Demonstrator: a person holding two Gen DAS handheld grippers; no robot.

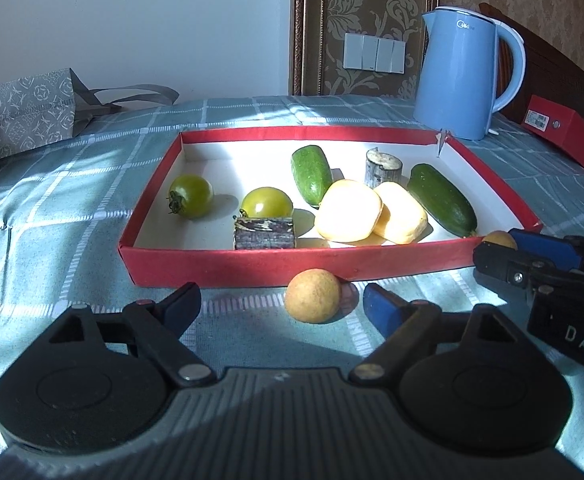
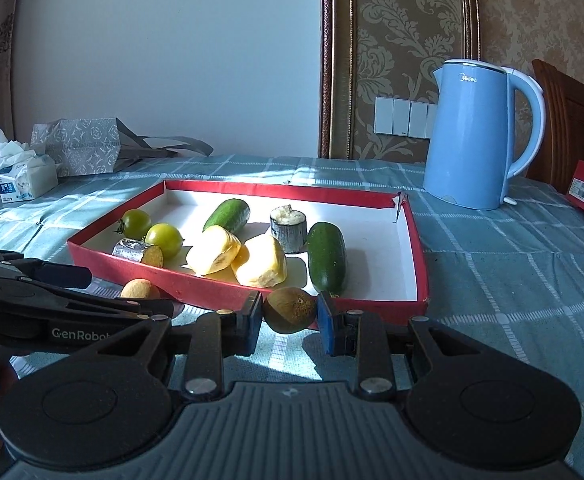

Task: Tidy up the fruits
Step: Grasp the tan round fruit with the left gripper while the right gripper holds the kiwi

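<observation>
A red tray (image 1: 252, 268) on the checked cloth holds two green tomatoes (image 1: 191, 195), two cucumbers (image 1: 311, 174), two pale yellow fruit pieces (image 1: 349, 210) and two cut cane stubs (image 1: 264, 233). Just in front of its near wall lies a round tan fruit (image 1: 312, 296). My left gripper (image 1: 282, 304) is open around it, with the right finger close and the left finger well clear. To the right, my right gripper (image 2: 290, 316) is shut on a small brown kiwi-like fruit (image 2: 290, 309), held just before the tray's front edge.
A blue electric kettle (image 1: 457, 76) stands behind the tray's far right corner, with a red box (image 1: 563, 128) beyond it. A patterned bag (image 1: 24, 108) and a tissue pack (image 2: 24, 180) lie at the far left. The two grippers are close together, side by side.
</observation>
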